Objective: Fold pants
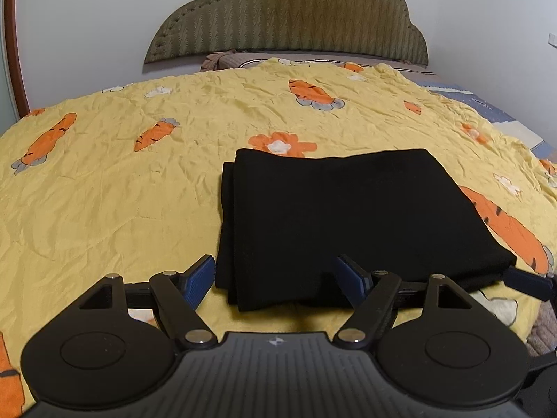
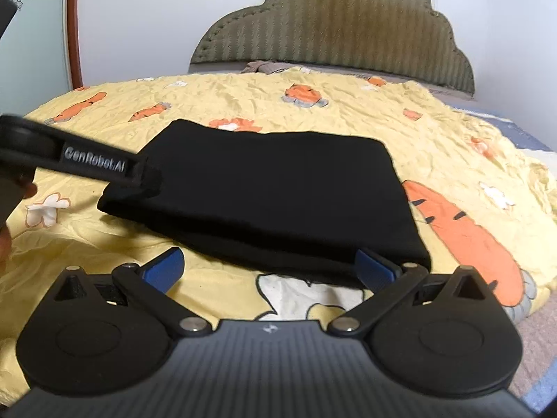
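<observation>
1. At the left of the bed, bare yellow carrot-print bedspread (image 1: 104,191) is seen; nothing lies on it there.
2. The left gripper (image 1: 275,273) is held with its jaws spread wide; nothing is gripped, and the near left corner of the pants lies between the blue pads (image 1: 198,278) without being pressed.
3. The black pants (image 1: 348,216) are found right of centre near the front edge, folded into a compact stacked rectangle.
4. The right gripper (image 2: 269,266) is likewise held wide and empty at the near edge of the pants (image 2: 278,188).
5. The folding is judged essentially done; at most a little squaring of edges is left.
6. At the far side, the headboard (image 1: 289,14) is seen.
</observation>
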